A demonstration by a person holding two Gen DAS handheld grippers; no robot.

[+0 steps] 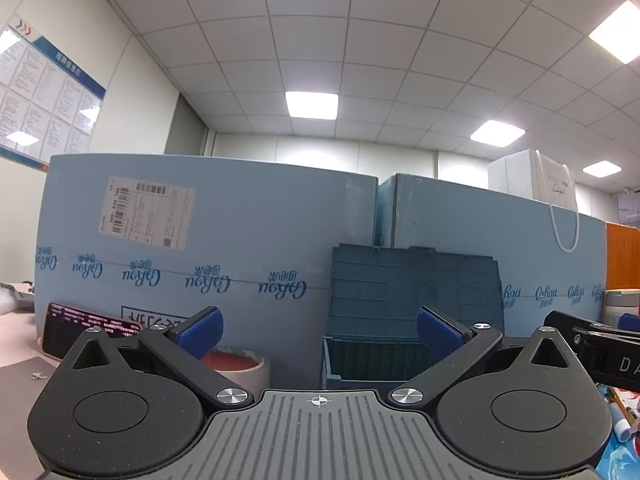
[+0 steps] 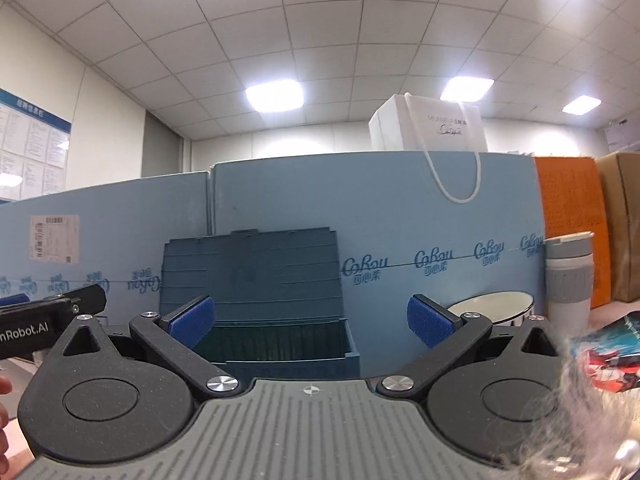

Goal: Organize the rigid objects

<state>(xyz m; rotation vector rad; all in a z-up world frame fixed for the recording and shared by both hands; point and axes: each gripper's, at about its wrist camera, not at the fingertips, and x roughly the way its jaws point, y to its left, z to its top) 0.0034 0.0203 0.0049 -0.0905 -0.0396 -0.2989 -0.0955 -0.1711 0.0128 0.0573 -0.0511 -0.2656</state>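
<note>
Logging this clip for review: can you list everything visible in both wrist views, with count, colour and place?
storage bin: 1, dark blue, centre of table, lid propped open against the cartons
cartons: 2, light blue, standing behind the bin
tape roll: 1, white with reddish core, left of the bin
phone: 1, dark with lit screen, far left, leaning on a carton
bowl: 1, white with dark rim, right of the bin
tumbler: 1, white with grey band, beside the bowl
paper bag: 1, white, atop the cartons
orange box: 1, far right
left tool: open, empty
right tool: open, empty
</note>
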